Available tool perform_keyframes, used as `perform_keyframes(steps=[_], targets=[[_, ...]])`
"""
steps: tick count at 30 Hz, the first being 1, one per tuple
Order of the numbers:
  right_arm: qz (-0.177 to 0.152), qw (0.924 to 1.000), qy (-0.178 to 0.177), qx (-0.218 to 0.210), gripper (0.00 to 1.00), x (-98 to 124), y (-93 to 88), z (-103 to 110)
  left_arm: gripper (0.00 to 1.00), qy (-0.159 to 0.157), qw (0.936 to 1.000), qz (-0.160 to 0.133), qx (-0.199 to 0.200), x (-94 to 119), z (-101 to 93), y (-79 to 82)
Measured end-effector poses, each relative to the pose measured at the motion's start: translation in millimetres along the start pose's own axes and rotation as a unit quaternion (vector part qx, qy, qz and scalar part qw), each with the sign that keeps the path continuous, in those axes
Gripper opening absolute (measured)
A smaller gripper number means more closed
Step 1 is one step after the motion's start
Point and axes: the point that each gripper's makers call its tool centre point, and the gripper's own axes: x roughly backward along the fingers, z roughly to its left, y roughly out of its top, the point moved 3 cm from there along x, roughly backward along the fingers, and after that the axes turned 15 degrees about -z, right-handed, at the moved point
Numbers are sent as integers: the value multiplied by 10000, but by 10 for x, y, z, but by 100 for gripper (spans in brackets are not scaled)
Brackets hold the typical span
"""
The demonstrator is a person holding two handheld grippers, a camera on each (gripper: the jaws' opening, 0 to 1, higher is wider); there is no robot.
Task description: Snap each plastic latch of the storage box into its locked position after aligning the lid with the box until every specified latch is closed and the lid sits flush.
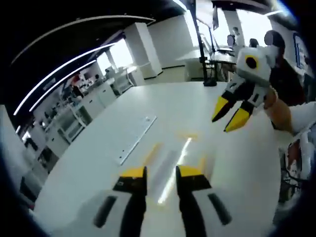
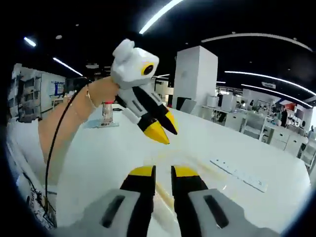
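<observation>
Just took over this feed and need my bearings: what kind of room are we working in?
Probably an open-plan lab or workshop: a big white table, rows of benches with equipment, a white pillar and long ceiling light strips.

Large white glossy table (image 1: pixel 98 148) | flat white power strip (image 1: pixel 137 138) lying on it | clear bottle with red cap (image 2: pixel 107 112) on a tray

Bright ceiling strips (image 2: pixel 160 15) glare on the table (image 1: pixel 163 123); edges warp, soft blur.

blurred far workbenches (image 1: pixel 74 116), bottle (image 2: pixel 107 112) label unreadable
</observation>
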Motion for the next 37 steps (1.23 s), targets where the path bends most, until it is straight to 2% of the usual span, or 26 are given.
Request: perform_keyframes(steps=[3,5,6,9,12,13,15,17,20,22,24,25,26,27,29,32,34,37], targets=[[-305,9988,-365,107,17,266,139,-160,29,446,9979,-471,20,267,49,-21],[-476,9970,-592,158,18,469,193,-248,29,538,9965,-636,44,347,46,-42],[-509,9963,-669,176,18,524,198,-263,29,767,9931,-875,133,481,59,-96],[-540,9928,-989,415,20,788,166,-339,33,1158,9839,-1323,322,740,73,-212],[-652,9880,-1265,605,22,980,134,-368,35,1609,9707,-1711,514,1022,91,-348],[-722,9852,-1414,642,22,1051,123,-388,35,1891,9617,-1903,555,1157,90,-400],[-821,9804,-1620,770,22,1186,84,-386,34,2276,9480,-2146,582,1359,67,-483],[-911,9737,-1909,842,23,1328,31,-403,34,2651,9354,-2277,540,1537,92,-558],[-1099,9637,-2294,817,23,1543,-55,-456,34,3221,9159,-2353,451,1776,84,-693],[-1143,9601,-2425,793,23,1644,-114,-473,34,3476,9074,-2330,378,1870,45,-763],[-1127,9563,-2562,842,23,1718,-185,-475,35,3726,8962,-2390,285,1952,29,-818],[-1092,9538,-2660,869,23,1752,-215,-486,35,3869,8925,-2304,258,1976,24,-875],[-1050,9524,-2715,906,24,1786,-242,-495,35,4028,8906,-2106,151,1990,15,-979],[-1027,9519,-2732,930,25,1796,-250,-495,35,4071,8898,-2057,142,1991,18,-1004],[-988,9467,-2876,1060,26,1881,-283,-508,35,4172,8887,-1897,151,1925,2,-1163],[-991,9350,-3148,1302,28,2006,-355,-542,37,4210,8886,-1808,220,1872,-22,-1307],[-913,9264,-3315,1537,31,2052,-403,-553,38,4305,8844,-1784,280,1884,-19,-1388],[-995,9212,-3377,1654,32,2063,-433,-550,39,4487,8743,-1825,315,1964,10,-1440]])
